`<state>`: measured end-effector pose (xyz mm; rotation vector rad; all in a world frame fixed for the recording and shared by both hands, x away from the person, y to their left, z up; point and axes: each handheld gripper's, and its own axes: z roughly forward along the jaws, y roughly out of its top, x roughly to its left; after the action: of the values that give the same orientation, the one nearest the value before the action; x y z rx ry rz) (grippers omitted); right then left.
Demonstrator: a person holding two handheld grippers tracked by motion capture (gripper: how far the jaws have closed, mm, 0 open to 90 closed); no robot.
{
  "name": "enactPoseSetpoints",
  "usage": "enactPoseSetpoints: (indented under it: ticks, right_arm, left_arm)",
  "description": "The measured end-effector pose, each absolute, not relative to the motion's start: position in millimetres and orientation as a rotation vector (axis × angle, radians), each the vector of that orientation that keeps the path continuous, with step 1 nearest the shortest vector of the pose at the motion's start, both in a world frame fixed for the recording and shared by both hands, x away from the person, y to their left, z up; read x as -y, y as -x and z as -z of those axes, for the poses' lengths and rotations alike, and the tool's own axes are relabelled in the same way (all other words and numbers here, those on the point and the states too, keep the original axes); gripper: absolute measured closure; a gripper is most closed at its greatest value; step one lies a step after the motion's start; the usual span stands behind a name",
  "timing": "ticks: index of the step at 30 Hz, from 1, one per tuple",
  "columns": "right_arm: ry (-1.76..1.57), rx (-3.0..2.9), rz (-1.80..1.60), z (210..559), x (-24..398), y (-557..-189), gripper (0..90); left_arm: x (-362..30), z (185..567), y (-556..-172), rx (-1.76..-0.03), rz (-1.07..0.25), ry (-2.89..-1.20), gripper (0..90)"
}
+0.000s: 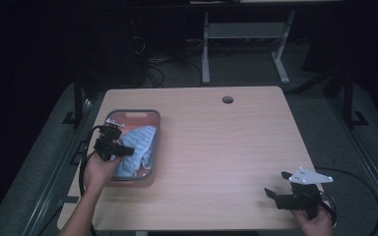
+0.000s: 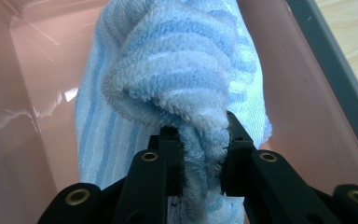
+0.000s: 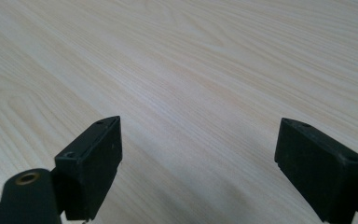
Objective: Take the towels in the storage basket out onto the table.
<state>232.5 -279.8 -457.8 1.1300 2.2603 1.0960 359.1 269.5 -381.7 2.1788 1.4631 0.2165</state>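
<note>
Towel (image 2: 168, 70) first: your left hand-held gripper (image 2: 200, 154) has it pinched, with a bunched fold of the blue-and-white striped cloth squeezed between the two black jaws. Seen along your left gripper, the fold rises in a thick roll just above the jaw tips, and the rest of the cloth hangs away from them over the pink floor of the bin (image 2: 32, 93). The bin's grey rim runs along the right edge of that view, with bare wood beyond it.

From the high view, your left hand-held gripper (image 1: 123, 150) sits over the near-left part of the bin (image 1: 133, 114), its tips on the towel (image 1: 140, 142), which lies crumpled inside. The bin stands on the left side of the counter (image 1: 216, 147), close to its left edge, and your left hand grips the tool from the near side.

Your right hand-held gripper (image 1: 278, 184) is at the near-right corner of the counter, well apart from the bin. Its jaws stand wide apart with nothing between them; seen along your right gripper (image 3: 198, 154), pale wood grain of the counter (image 3: 191, 70) lies under the two jaws. The grey three-cornered plate sits on top of it, and your right hand holds it from the near edge.
</note>
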Motion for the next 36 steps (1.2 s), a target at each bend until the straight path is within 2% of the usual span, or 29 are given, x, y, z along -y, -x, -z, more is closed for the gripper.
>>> enactPoseSetpoints:
  ticks: [17,36]
  right_arm:
    - [-1.125,-2.259,-1.084,457,275,-232,14.4]
    - [-1.12,-2.248,-1.086,455,280,-232,14.5]
  left_arm:
    - [-296,361,-350,-1.471,-0.213,-2.027,75.8]
    - [-298,322,-347,-1.443,-0.304,-2.004,76.7]
